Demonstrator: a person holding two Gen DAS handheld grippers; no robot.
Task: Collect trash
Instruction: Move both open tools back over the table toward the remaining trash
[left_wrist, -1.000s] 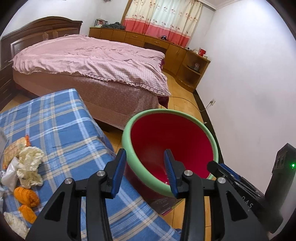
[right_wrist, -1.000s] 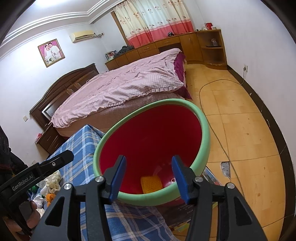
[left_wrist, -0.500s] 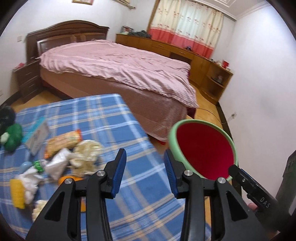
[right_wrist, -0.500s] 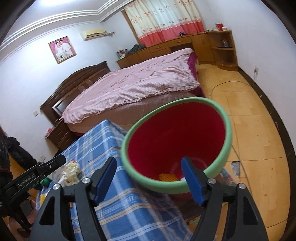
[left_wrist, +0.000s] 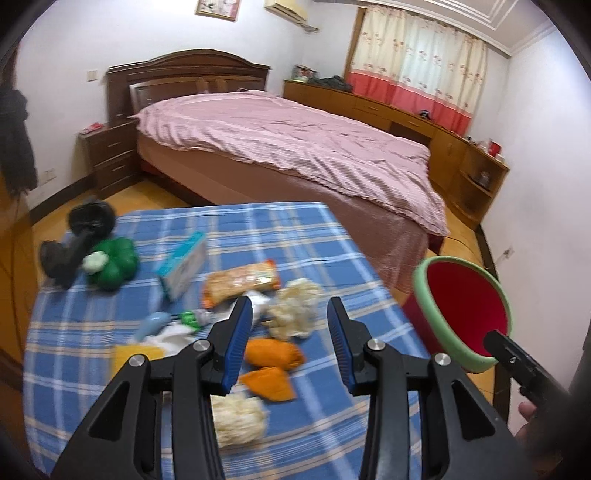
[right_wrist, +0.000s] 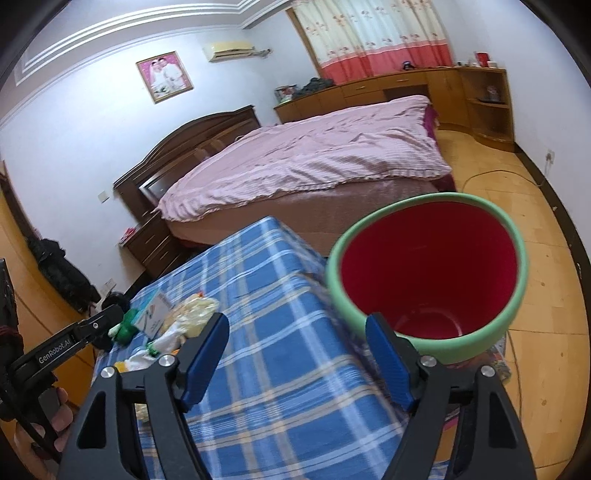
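Your left gripper (left_wrist: 290, 341) holds its blue-padded jaws parted with nothing between them. A second ago it faced the red bin; now it hangs over the trash on the blue plaid cloth (left_wrist: 317, 243). Just past its tips lie two orange peel pieces (left_wrist: 271, 352), smooth and curved, with a crumpled cream tissue wad (left_wrist: 295, 314) beyond them and a stringy pale clump (left_wrist: 238, 419) nearer, by the left finger. Farther off are a flat crinkly snack packet (left_wrist: 240, 280), a tilted white and teal carton (left_wrist: 183, 267), a glossy green lump (left_wrist: 114, 264) and a dark blurred object (left_wrist: 79, 236) at the far left corner.

Your right gripper (right_wrist: 297, 360) is opening its jaws, wider than a second ago, and they are empty. The yellow scrap seen then in the bin is no longer in view. The bin (right_wrist: 428, 273), round, with a smooth red inside and a thick matte green rim, stands beside the right edge of the cloth, just beyond your right fingertip. Past the table lies the bed (right_wrist: 314, 162) with its rumpled pink striped cover.
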